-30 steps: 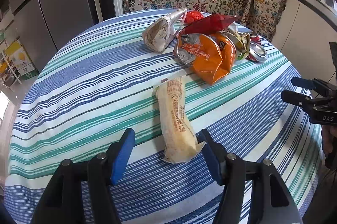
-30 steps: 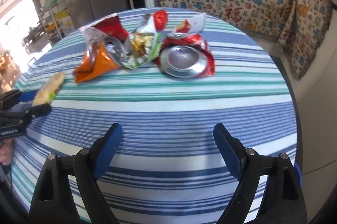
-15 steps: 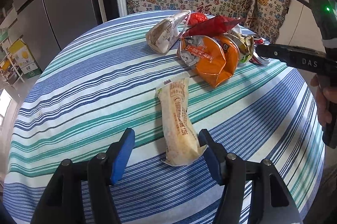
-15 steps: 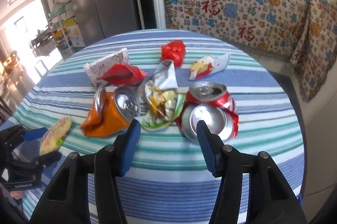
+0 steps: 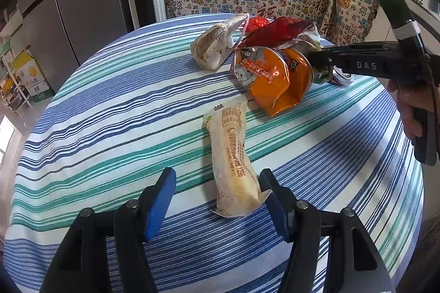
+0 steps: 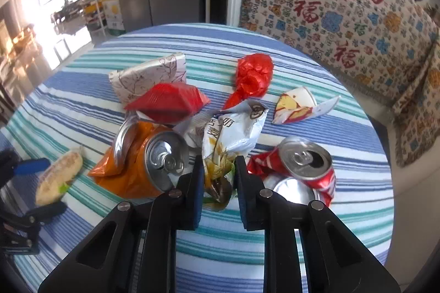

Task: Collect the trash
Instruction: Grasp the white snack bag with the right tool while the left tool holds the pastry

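Trash clusters toward the desk's (image 5: 82, 106) far edge; near stripes lie bare. Right claw (image 6: 218, 178) is closing around a crumpled snack wrapper (image 6: 233, 133); left claw (image 5: 217, 199) stands spread, straddling a cream wrapper (image 5: 233, 163).

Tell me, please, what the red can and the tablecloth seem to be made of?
The red can looks like thin painted metal, probably aluminium: shiny silver top, dented, creased sides. The tablecloth looks like matte woven fabric, with striped threads and no shine.
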`<action>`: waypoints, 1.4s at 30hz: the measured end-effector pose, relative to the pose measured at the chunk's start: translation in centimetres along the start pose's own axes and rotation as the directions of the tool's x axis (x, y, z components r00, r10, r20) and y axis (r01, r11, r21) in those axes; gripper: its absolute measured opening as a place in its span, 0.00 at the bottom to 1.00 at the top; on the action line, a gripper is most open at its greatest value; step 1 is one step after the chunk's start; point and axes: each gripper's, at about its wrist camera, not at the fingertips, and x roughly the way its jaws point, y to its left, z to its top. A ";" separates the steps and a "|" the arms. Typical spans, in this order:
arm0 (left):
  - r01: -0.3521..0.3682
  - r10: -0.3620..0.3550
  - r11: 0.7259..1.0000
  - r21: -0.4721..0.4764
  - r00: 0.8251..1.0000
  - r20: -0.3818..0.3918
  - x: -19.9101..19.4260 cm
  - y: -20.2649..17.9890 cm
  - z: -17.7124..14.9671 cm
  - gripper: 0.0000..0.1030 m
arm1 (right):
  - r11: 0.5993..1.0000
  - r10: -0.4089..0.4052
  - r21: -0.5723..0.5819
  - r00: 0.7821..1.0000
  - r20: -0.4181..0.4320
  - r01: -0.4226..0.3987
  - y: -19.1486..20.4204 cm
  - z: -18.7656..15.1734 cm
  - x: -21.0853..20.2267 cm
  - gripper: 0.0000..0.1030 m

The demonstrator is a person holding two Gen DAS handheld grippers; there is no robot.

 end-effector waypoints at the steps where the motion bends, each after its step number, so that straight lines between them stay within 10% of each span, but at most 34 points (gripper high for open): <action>1: 0.000 0.000 1.000 0.000 1.000 0.000 0.0 0.0 -0.1 0.62 | 0.999 0.005 0.031 1.000 0.011 -0.006 -0.2 -0.4 -0.9 0.19; 9: 0.003 -0.003 1.000 0.025 1.000 -0.014 -0.9 -0.8 -1.4 0.62 | 0.964 0.078 0.256 0.997 -0.019 -0.071 0.7 -9.1 -8.0 0.24; 13: 0.008 -0.008 1.000 0.027 1.000 -0.028 -1.6 -0.9 -2.2 0.63 | 0.958 -0.009 0.286 1.000 -0.004 0.010 2.0 -12.9 -9.0 0.73; 26: -0.001 0.002 1.000 0.026 1.000 -0.031 -2.2 -0.6 -3.0 0.66 | 0.976 -0.046 0.214 0.999 -0.027 0.050 4.5 -12.8 -6.6 0.85; 42: 0.176 -0.174 0.984 0.014 0.981 -0.089 0.0 1.2 1.2 0.66 | 0.982 0.000 0.186 0.998 -0.067 0.012 2.1 -9.5 -7.7 0.81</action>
